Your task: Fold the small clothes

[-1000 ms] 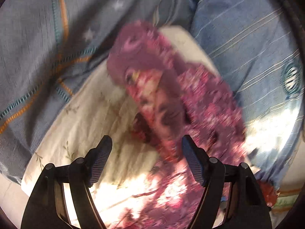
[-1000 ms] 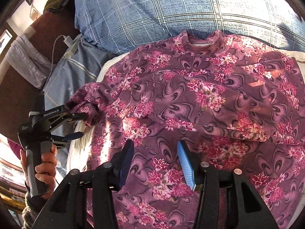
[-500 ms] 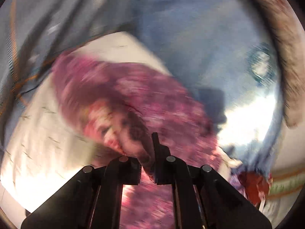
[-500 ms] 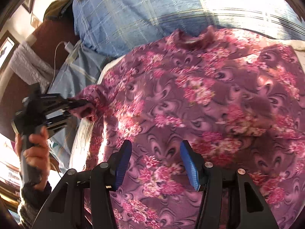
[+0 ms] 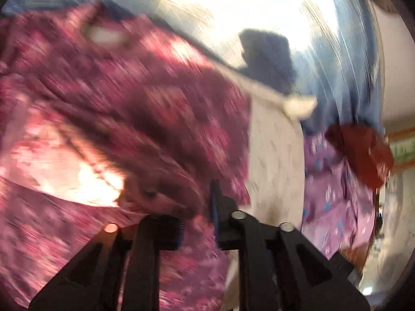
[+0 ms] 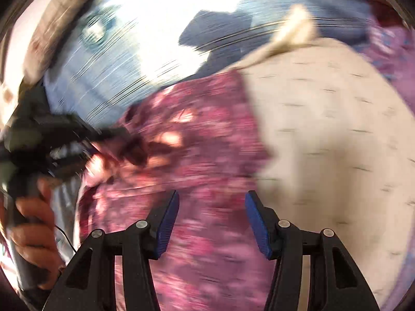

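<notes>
On the cream sheet [image 6: 337, 142] lies the floral top [image 6: 197, 155], spread across the left half of the right wrist view, with the sheet's right half bare. Both views are pretty smeared, so details are fuzzy. The left gripper [image 5: 198, 220] has its jaws close together and a fold of the top sits between them; they've just been opening a bit, and through the blur I honestly can't tell if the pads still pinch the cloth. From the right wrist view you can see that gripper [image 6: 103, 140] at the top's left edge, with a hand [image 6: 33, 223] on its grip. The right gripper [image 6: 211, 223] hovers over the top, jaws apart, nothing in them. Blue bedding [image 5: 337, 77] sits behind, plus a lilac garment [image 5: 334, 202] and a red cloth [image 5: 363, 153] off to the side.
</notes>
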Available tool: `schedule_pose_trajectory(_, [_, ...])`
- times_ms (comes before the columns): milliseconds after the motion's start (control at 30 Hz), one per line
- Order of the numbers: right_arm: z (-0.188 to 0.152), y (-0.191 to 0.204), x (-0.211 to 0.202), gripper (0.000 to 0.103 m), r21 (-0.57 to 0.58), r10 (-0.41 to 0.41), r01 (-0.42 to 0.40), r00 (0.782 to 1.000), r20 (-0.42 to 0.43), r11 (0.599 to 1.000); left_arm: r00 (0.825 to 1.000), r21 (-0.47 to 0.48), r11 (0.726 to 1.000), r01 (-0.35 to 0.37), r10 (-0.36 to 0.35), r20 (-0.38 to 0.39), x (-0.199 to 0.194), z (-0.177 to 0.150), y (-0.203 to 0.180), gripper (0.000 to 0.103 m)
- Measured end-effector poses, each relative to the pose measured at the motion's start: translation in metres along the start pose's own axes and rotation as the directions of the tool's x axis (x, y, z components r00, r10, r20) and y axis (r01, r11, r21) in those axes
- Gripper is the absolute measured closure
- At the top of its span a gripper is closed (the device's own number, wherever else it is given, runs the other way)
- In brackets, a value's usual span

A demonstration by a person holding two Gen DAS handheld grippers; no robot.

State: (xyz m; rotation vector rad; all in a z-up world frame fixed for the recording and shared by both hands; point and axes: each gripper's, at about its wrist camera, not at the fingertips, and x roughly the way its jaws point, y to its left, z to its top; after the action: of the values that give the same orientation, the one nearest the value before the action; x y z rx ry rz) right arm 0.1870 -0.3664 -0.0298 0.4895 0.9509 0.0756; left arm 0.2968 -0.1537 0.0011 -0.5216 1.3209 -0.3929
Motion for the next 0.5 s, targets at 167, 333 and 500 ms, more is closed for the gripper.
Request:
schedule_pose_trajectory(167, [0.002, -0.027, -0.011, 0.047, 0.086, 0.014, -0.017, 0.999, 0.033, 0.996, 0.998, 0.125, 0.991, 0.049, -0.054, 0.034, -0.044, -0.039, -0.010, 0.054])
schedule_pose_trajectory(333, [-0.001, 0.012, -0.006, 0.045, -0.001, 0.118, -0.118, 0.991, 0.060, 0.993, 0.980, 0.159, 0.987, 0.011, -0.042, 0.192, -0.131, -0.061, 0.041, 0.034])
schedule_pose_trajectory(500, [-0.012, 0.094, 0.011, 0.041, -0.349, 0.090, -0.059, 0.993, 0.074, 0.935, 0.919, -0.076, 0.976, -0.204, 0.218, 0.328, -0.173, -0.060, 0.141, 0.019])
